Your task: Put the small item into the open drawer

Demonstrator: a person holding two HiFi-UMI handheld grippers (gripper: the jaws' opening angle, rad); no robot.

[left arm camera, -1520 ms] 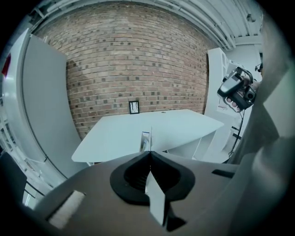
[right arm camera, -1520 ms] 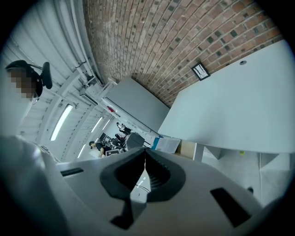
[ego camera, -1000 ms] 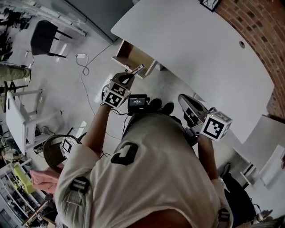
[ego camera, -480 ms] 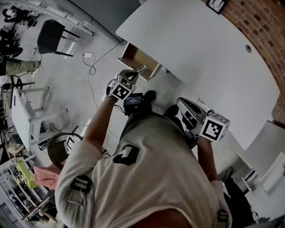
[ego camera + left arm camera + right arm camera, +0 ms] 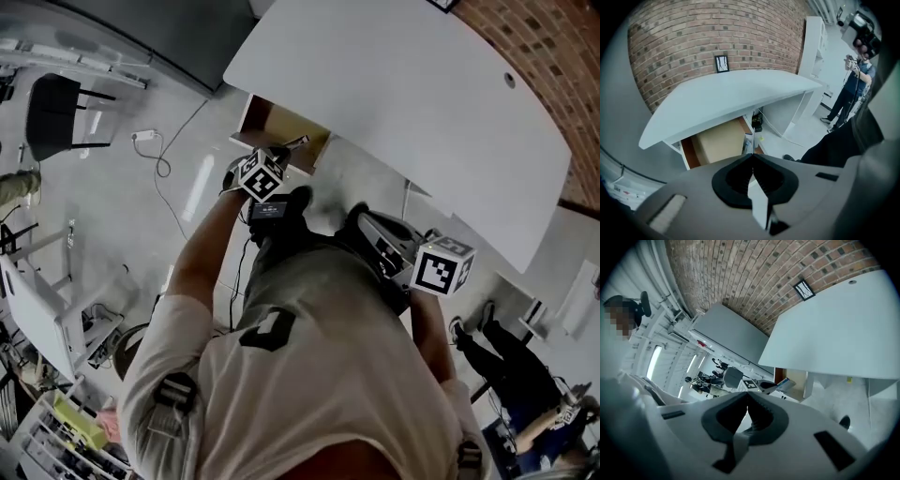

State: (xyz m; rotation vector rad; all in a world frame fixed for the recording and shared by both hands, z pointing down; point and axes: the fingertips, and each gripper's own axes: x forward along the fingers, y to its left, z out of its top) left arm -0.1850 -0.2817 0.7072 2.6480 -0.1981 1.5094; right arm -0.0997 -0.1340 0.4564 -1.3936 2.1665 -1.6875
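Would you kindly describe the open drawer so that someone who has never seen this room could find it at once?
Start at the large white desk in front of the brick wall. Under its left end in the head view, the open drawer juts out, just beyond the left gripper. Its brown inside sets it apart from the white desk and pale floor around it.

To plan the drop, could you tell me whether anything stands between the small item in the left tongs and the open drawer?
Nothing visible does: only open air shows between the small flat item in the left tongs and the open wooden drawer under the white tabletop.
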